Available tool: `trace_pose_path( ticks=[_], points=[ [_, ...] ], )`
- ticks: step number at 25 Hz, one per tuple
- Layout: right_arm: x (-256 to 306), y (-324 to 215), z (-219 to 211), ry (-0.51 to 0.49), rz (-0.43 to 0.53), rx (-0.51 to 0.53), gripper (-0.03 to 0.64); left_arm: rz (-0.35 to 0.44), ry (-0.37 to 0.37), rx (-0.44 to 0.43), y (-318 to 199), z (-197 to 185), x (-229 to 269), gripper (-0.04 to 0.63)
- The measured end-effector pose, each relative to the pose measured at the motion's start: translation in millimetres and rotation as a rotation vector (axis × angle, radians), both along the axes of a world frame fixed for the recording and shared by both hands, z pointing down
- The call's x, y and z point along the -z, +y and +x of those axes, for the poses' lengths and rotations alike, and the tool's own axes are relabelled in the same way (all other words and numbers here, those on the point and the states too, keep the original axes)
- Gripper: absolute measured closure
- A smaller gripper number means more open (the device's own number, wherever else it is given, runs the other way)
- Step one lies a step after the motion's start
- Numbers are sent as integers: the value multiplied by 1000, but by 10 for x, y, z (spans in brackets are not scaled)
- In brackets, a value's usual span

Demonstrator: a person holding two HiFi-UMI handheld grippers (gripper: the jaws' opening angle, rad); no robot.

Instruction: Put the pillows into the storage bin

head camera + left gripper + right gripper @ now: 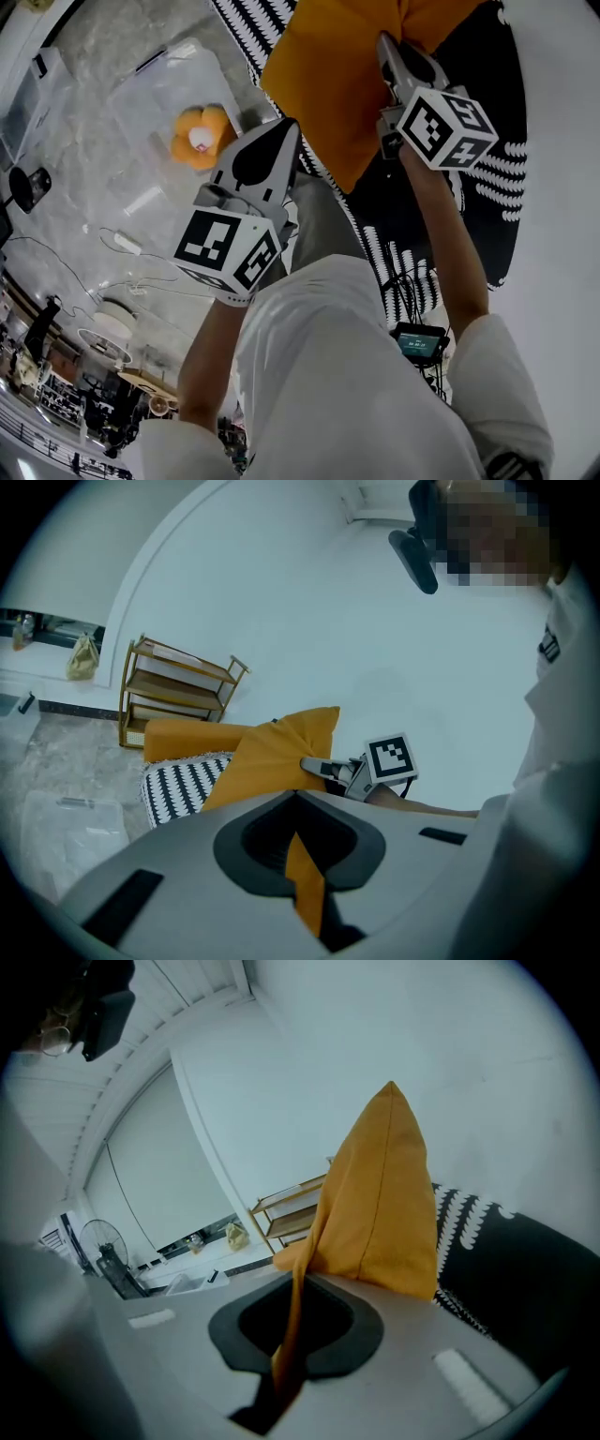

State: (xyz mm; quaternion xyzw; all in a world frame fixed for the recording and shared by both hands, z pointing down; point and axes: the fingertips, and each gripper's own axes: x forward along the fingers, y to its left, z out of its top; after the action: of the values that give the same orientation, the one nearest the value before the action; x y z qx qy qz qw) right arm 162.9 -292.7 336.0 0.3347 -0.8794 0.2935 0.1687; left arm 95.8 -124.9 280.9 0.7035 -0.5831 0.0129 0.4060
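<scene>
A: Head view first: what is being shown over the black-and-white patterned fabric (497, 211)?
B: An orange pillow (347, 84) is being held over it, between both grippers.
A: How is it being gripped?
B: One edge is being clamped in the left gripper (289, 129) jaws. Another is being pinched in the right gripper (386, 42) jaws, closed tight on the cloth.
</scene>
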Motion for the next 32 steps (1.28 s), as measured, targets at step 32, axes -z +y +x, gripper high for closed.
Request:
trace_pose_path(
  ticks=[32],
  points=[
    [-109, 2594, -2561, 14, -64, 507, 600, -10, 16, 456, 2353, -1739, -52, 588]
  ],
)
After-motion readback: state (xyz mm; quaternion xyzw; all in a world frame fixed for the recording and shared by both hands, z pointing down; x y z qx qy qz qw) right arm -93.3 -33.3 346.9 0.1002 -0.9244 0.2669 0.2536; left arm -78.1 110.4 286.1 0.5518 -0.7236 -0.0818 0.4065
